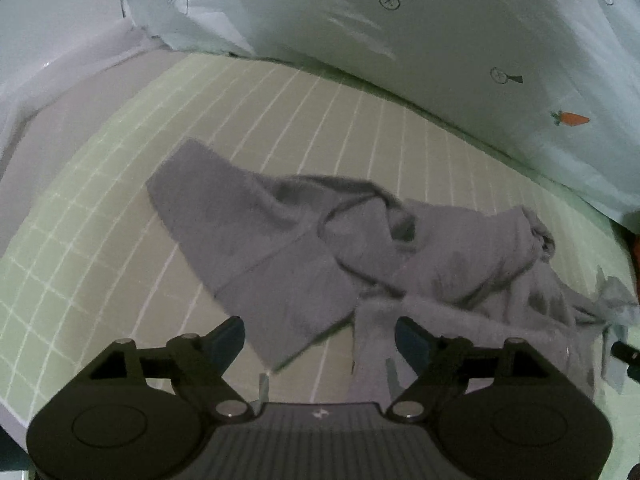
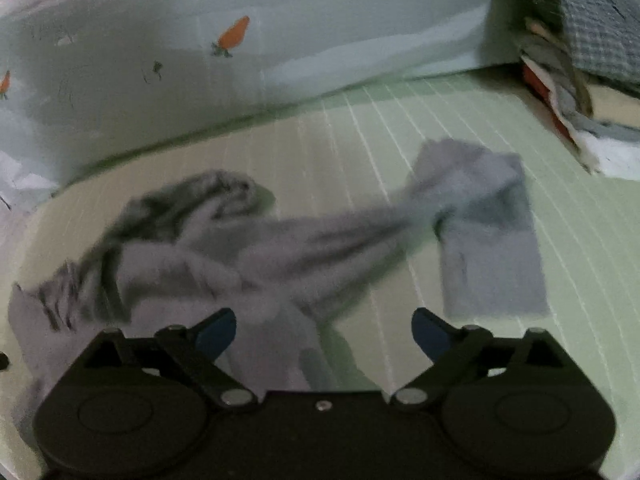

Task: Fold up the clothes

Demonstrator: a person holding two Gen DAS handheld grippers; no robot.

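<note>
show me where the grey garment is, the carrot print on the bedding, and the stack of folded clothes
grey garment [image 1: 280, 240], left wrist view, on its flat left panel.
carrot print [image 2: 234, 36], right wrist view, on the orange body.
stack of folded clothes [image 2: 592, 36], right wrist view, on the checked top piece.

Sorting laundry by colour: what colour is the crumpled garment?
Plain grey garment; clearest in the left wrist view.

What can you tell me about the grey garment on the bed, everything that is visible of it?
The grey garment is soft, knit-looking cloth, unfolded and crumpled, with twisted folds in its middle. One flat rectangular end stretches away from the bunched part. It lies on the green grid-lined sheet, below the carrot-print bedding. Both grippers hover open before it, gripping nothing.
</note>
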